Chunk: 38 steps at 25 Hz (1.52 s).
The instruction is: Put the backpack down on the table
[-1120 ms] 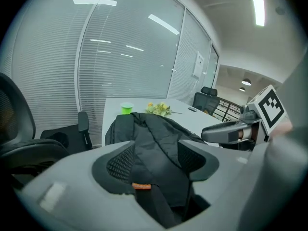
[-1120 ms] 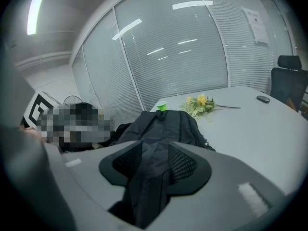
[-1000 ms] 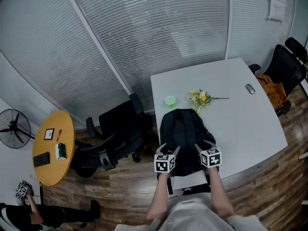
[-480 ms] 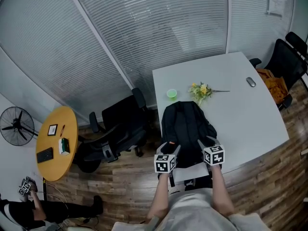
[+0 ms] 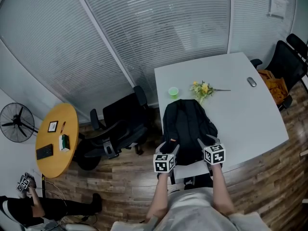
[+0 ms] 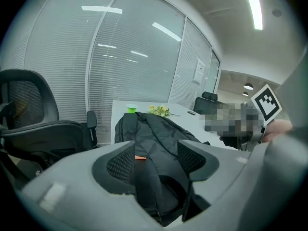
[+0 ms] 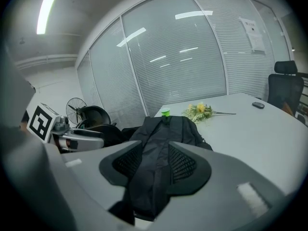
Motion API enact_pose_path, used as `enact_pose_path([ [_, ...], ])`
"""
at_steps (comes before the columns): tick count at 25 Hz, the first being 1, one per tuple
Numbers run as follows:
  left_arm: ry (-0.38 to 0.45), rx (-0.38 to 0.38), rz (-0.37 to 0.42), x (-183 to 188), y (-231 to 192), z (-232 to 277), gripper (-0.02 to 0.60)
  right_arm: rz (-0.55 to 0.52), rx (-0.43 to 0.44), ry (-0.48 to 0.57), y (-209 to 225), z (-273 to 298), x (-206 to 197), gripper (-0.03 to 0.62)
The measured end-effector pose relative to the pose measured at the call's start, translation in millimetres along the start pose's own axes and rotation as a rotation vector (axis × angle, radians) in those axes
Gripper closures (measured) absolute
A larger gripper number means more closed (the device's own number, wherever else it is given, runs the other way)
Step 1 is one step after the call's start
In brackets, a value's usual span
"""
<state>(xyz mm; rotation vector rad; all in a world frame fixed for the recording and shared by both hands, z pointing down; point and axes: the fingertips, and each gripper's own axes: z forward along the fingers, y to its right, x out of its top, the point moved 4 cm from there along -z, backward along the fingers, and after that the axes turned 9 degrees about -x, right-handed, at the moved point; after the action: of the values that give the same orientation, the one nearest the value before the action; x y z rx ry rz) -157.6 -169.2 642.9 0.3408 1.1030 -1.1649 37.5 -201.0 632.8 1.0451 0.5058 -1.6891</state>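
Observation:
A black backpack (image 5: 187, 129) lies flat on the white table (image 5: 240, 114), near its left front corner. Both grippers are at the pack's near end. In the left gripper view the left gripper (image 6: 156, 160) stands open, and a padded strap (image 6: 147, 177) runs loosely between its jaws with room beside it. The right gripper (image 7: 155, 165) is shut on a fold of the backpack's strap (image 7: 154, 177), which fills the gap between its pads. In the head view the left gripper (image 5: 168, 147) and right gripper (image 5: 208, 142) flank the pack's bottom edge.
A green cup (image 5: 173, 91) and a bunch of yellow flowers (image 5: 202, 89) lie just beyond the backpack; a mouse (image 5: 251, 82) sits far right. Black office chairs (image 5: 120, 129) stand left of the table, another (image 5: 286, 64) at the right. A round yellow table (image 5: 55, 141) is far left.
The head camera has shifted slightly. The backpack stays in the same place next to the cup, and both grippers keep their places at its near end.

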Motion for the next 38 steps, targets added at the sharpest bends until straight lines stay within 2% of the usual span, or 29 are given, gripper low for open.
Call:
enact_pose_path([
  [5,0.011,0.001,0.004,0,-1,1,0.299,-0.043,0.002,-0.001,0,-3,3,0.428],
  [27,0.058,0.019,-0.008,27,-16,10,0.310,-0.049,0.016,-0.006,9,5,16,0.428],
  [31,0.065,0.019,-0.015,27,-19,12,0.327,-0.047,0.014,-0.005,8,6,14,0.430],
  [38,0.073,0.009,-0.017,24,-17,10,0.408,-0.042,0.009,0.009,7,2,14,0.469],
])
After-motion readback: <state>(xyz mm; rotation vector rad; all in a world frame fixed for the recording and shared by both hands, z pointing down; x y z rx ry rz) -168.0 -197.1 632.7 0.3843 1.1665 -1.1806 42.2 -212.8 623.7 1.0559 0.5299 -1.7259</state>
